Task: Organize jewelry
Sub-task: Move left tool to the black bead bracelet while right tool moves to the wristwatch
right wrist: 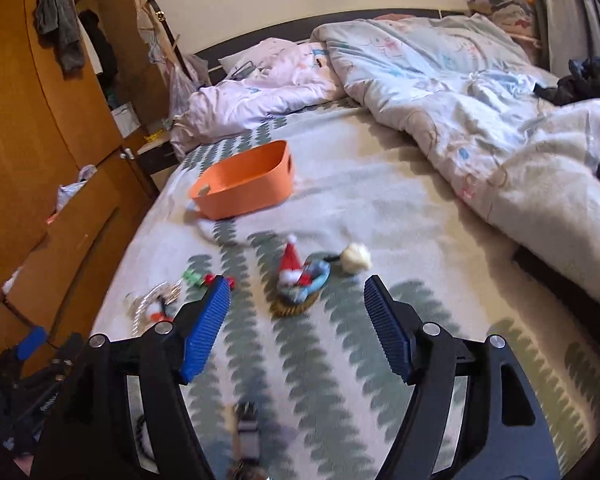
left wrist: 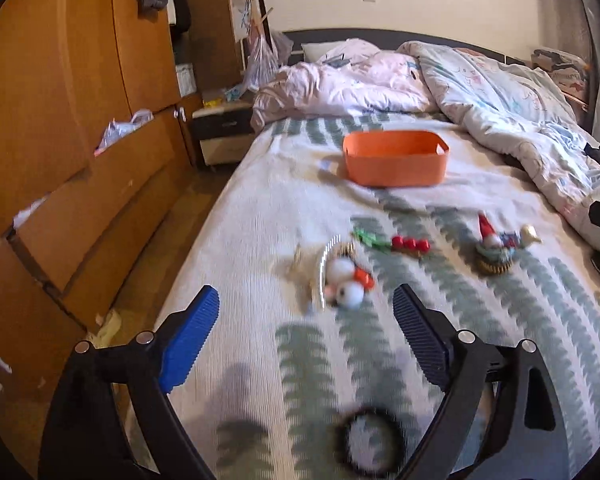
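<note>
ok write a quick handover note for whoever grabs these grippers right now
Left gripper: open, nothing held.
Right gripper: open, nothing held.
Orange bin sits mid-bed on the blanket; its contents can't be seen.
Still loose on the blanket: pompom cluster, red bead piece, Santa-hat pile, black ring nearest the left gripper.
Left: move these pieces into the bin.

We see bed [left wrist: 260, 208], leaf-print cover | orange bin [left wrist: 396, 158] at 12 | bead heap [left wrist: 340, 280] centre | Santa trinket pile [left wrist: 494, 250] at 3 | black ring [left wrist: 370, 446] at 6 | quilts [left wrist: 500, 96] at 1
</note>
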{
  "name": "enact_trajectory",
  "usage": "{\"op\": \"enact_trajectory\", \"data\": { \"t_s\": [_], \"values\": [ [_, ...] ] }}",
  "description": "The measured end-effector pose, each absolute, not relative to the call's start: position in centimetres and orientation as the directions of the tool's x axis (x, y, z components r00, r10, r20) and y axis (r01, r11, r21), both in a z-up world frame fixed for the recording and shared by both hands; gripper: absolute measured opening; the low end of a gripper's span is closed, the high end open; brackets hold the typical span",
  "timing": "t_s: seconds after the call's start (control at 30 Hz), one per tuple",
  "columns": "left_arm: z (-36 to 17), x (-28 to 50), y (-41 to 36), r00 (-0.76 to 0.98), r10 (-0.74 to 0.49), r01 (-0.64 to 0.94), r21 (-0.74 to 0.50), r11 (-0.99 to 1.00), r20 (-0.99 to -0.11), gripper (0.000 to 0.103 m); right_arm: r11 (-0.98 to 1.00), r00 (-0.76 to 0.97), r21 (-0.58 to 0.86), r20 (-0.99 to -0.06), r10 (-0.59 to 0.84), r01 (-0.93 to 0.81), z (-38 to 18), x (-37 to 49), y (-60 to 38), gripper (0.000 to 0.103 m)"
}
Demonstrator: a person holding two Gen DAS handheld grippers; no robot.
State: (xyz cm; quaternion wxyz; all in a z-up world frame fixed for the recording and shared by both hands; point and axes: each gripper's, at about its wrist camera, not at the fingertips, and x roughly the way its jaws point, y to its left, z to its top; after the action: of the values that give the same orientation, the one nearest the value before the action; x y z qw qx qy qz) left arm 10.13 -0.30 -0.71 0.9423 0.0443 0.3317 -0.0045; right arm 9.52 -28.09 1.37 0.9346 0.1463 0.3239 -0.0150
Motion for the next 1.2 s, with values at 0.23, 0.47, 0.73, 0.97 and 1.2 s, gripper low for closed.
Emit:
{"op": "enact_trajectory", "data": {
  "t_s": [0.23,0.47,0.73,0.97,1.2],
  "values": [
    [-3.3,6.9,-0.3,0.738,0.002,0.063,0.072,0.995,-0.674,0.088,0.972,0.749,0.222,-0.657,0.090,0.079,-1.6,4.1,-24.2,0.072],
    [-5.3,4.7,-0.5,0.727,0.030,0.063,0.110,0.992,-0.686,0.088,0.984,0.681,0.169,-0.726,0.093,0.047,-5.2,0.9,-20.3,0.072],
    [-7.2,4.1,-1.8,0.710,0.047,0.088,0.154,0.984,-0.703,0.088,0.994,0.632,0.107,-0.773,0.061,0.034,-7.1,1.3,-18.8,0.072],
    [-8.5,4.6,-2.0,0.681,0.069,0.088,0.174,0.981,-0.729,0.088,0.997,0.603,0.074,-0.796,0.045,0.022,-8.0,1.5,-17.9,0.072],
    [-8.4,4.3,-1.9,0.685,0.072,0.081,0.175,0.981,-0.725,0.088,0.997,0.605,0.074,-0.794,0.051,0.013,-7.8,1.3,-17.7,0.072]
  ]
}}
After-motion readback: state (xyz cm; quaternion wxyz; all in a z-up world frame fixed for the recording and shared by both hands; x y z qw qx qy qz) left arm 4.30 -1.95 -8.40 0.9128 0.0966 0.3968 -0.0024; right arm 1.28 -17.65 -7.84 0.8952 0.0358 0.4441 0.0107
